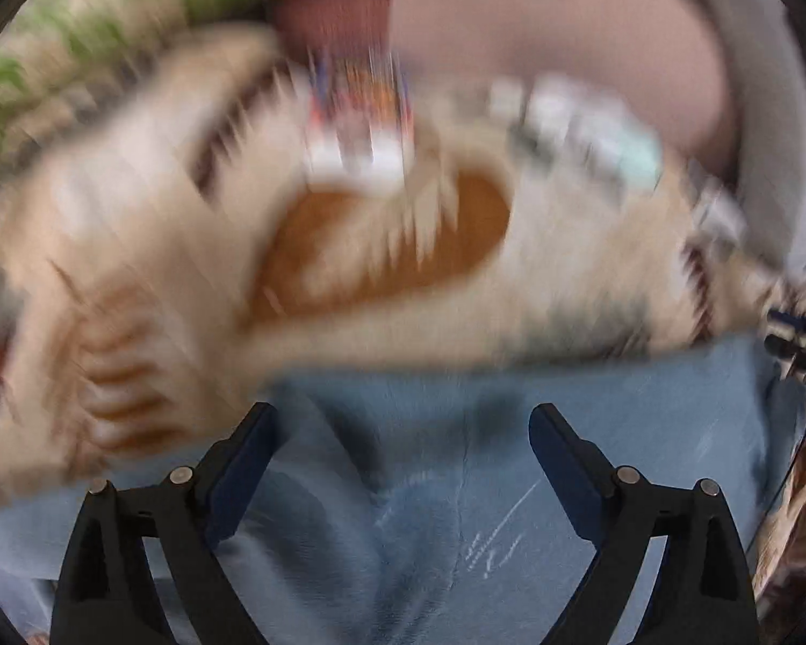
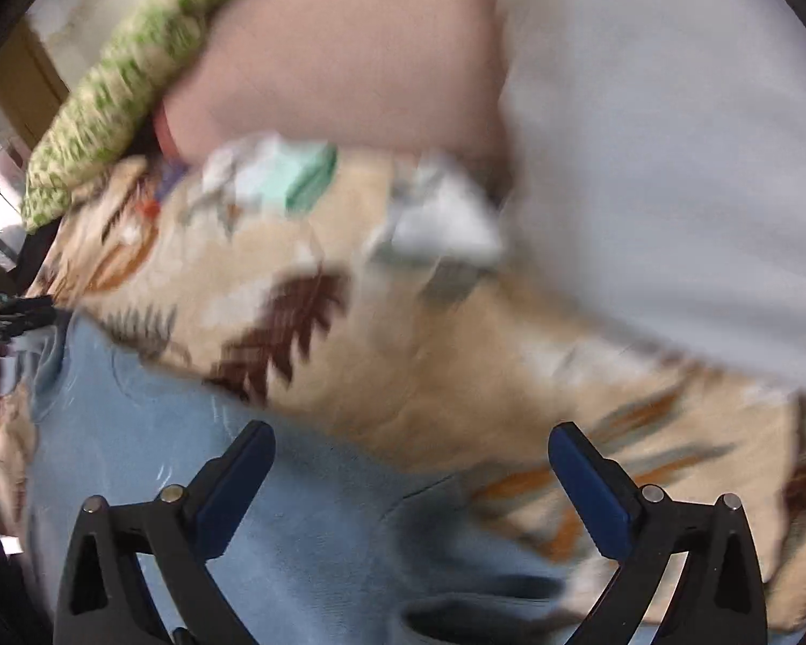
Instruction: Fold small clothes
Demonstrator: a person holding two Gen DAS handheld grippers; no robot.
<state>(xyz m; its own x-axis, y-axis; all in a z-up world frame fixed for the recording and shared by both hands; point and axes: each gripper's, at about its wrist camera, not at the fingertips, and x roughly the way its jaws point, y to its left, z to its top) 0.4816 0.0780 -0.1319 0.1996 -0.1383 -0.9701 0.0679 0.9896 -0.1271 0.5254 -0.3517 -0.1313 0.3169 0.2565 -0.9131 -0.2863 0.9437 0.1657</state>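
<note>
Left wrist view: left gripper (image 1: 403, 430) and right gripper (image 2: 411, 449) gape, empty, above blue garment (image 1: 457, 484).

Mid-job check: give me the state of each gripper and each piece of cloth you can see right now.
left gripper: open, holding nothing, over the blue garment.
right gripper: open, holding nothing.
blue garment: lying on the patterned cover, creased, folds unclear through blur.
patterned cover: spread beneath the garment.
pale small clothes: crumpled farther back, unfolded.

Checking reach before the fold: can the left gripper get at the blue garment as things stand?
Probably yes. The left gripper is open, and the blue garment lies directly beneath and between its fingers with nothing over it. Motion blur hides whether they already touch.
</note>
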